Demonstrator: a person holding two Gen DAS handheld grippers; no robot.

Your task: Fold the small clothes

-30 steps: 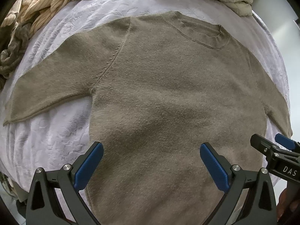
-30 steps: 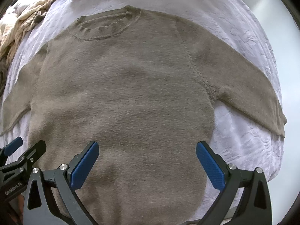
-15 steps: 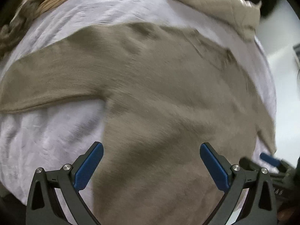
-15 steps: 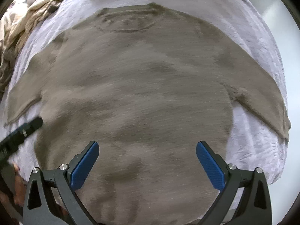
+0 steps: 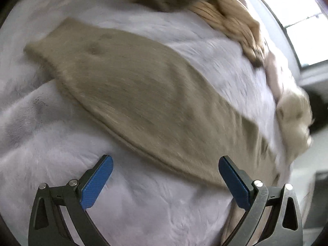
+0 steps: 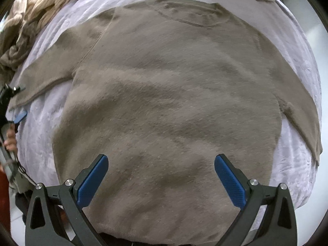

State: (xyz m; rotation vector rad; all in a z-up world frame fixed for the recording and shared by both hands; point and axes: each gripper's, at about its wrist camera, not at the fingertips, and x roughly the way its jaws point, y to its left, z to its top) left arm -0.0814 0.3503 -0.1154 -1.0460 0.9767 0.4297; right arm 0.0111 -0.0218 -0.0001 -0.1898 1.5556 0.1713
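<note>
Now the big picture first: the taupe knit sweater (image 6: 168,94) is lying flat and face-up on the pale lilac bedspread (image 6: 295,176), neckline away from the person, both sleeves spread out to the sides, nothing folded yet. Heaped along the far edge, a cream cable-knit garment (image 5: 229,18) is waiting well clear of the sweater.

And the change: a second ago the left gripper (image 5: 165,179) was looking up the body of the sweater, right beside its partner; it is swinging out to the left, and its camera is now filling with the left sleeve (image 5: 143,100) lying diagonally across the bedspread, the picture streaked with motion. Its blue pads are standing wide apart, gripping nothing, hovering over bare bedspread just short of the sleeve's lower edge.

Over on the other side, the right gripper (image 6: 161,177) is holding its station above the hem, jaws spread wide too, empty.

From the right wrist view the left tool is showing only as a sliver at the frame edge, near the cuff (image 6: 18,100).

So, by my reading, the sleeve fold is coming first, and the left gripper is lining up to pinch that sleeve.
</note>
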